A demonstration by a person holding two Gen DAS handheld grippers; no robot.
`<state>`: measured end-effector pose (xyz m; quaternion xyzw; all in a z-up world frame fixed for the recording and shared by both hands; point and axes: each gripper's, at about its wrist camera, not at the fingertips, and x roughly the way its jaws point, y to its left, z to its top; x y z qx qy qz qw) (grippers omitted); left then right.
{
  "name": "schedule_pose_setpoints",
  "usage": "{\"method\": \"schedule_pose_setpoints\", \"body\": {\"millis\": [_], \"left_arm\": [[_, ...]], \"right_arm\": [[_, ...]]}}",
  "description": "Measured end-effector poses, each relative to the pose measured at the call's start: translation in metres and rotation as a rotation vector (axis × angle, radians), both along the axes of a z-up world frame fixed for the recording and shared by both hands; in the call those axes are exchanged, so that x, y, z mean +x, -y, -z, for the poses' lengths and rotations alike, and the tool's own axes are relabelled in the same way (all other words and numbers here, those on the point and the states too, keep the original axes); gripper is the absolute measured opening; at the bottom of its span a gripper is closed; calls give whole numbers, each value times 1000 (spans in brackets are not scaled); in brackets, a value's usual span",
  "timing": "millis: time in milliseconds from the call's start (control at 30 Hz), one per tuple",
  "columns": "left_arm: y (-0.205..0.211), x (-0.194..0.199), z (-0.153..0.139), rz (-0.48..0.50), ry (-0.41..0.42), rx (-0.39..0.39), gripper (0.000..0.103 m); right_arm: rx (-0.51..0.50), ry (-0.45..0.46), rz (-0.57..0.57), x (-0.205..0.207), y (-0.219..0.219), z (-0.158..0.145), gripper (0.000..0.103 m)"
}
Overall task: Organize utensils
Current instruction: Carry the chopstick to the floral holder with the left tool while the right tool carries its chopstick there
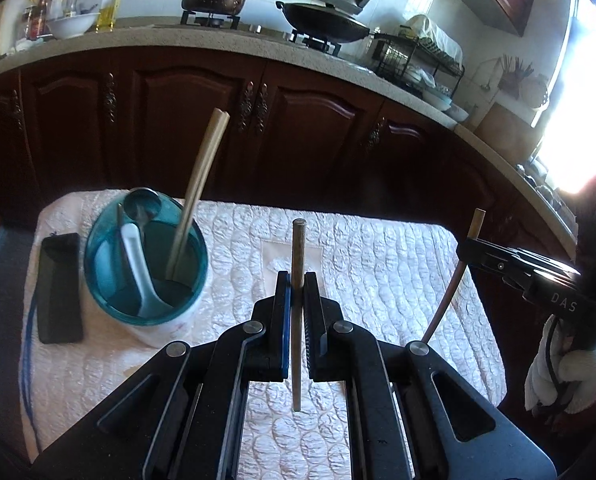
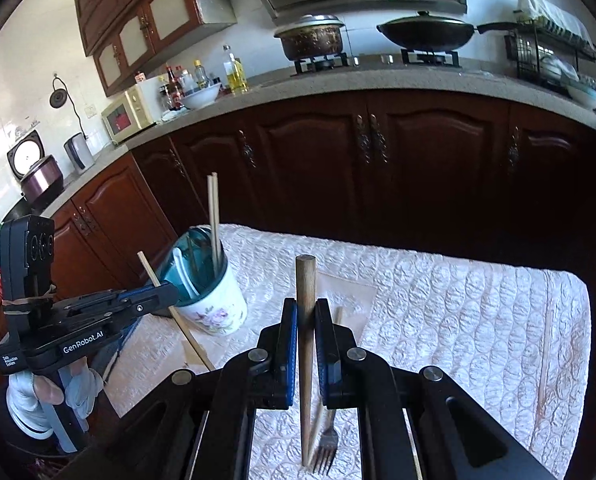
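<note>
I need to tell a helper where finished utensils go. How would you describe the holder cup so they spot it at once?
Start at the white quilted cloth covering the table in front of the dark wood cabinets. At its far left corner stands the cup: white with a flower print, teal inside, the only upright container there, holding a pair of chopsticks and a white spoon.

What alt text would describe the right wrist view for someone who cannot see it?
A black claw grips one upright wooden chopstick above a white quilted cloth, with a fork lying below. To the left, a second claw holds another chopstick beside a floral cup of utensils.
</note>
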<state>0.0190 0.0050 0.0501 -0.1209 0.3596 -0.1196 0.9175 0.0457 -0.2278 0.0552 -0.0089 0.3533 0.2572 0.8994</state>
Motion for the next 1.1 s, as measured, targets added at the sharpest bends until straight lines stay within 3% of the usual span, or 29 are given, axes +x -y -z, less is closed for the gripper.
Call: {"method": "schedule_pose_setpoints", "body": {"millis": [367,667,900,1100], "left_arm": [[-25,-9,-20,-29,40,-5,4],[-63,-19,-69,-68,114,9,5],[-100,-18,-106,-162,187,46,5],[-130,-4,-116,-251,222,88,5]], "right_arm": [[22,21,-25,3,-17,-12,8],[51,44,-72,11,-40,-33,7],[109,83,-107,26,-73,-62,7],[149,138,-127,41,-108,-86,7]]}}
